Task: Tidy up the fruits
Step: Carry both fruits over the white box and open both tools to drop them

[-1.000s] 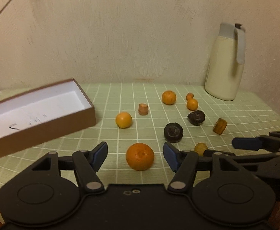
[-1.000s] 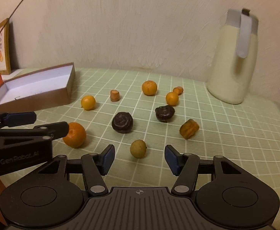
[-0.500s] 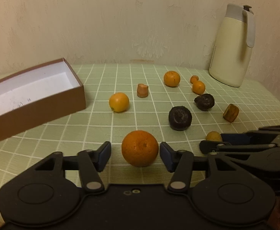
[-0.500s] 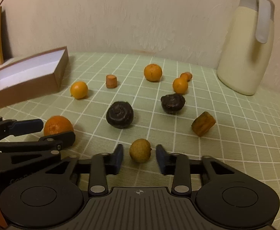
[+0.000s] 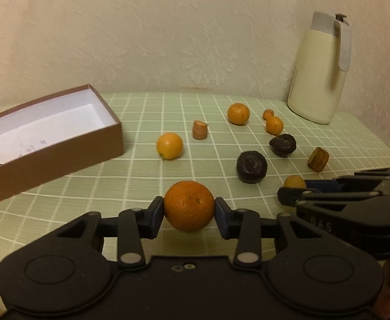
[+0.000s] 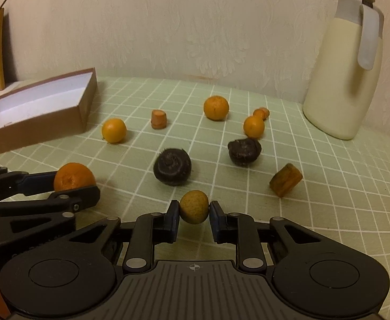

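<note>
A home dining corner is seen.
A pale green checked tablecloth (image 6: 314, 160) is spread under embossed cream floral wallpaper (image 5: 168, 40), and a cream plastic thermos jug (image 6: 341, 85) is stood beside the wall.

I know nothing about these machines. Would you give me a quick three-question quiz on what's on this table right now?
1. True or false: the left tongs are clamped on the big orange.
2. What do the right tongs hold? A) a dark wrinkled fruit B) the small yellow-brown fruit C) nothing
3. Fill in: the brown box holds ___ fruit.

Key: 1 true. 2 B. 3 no; its white inside shows only pen marks.
</note>
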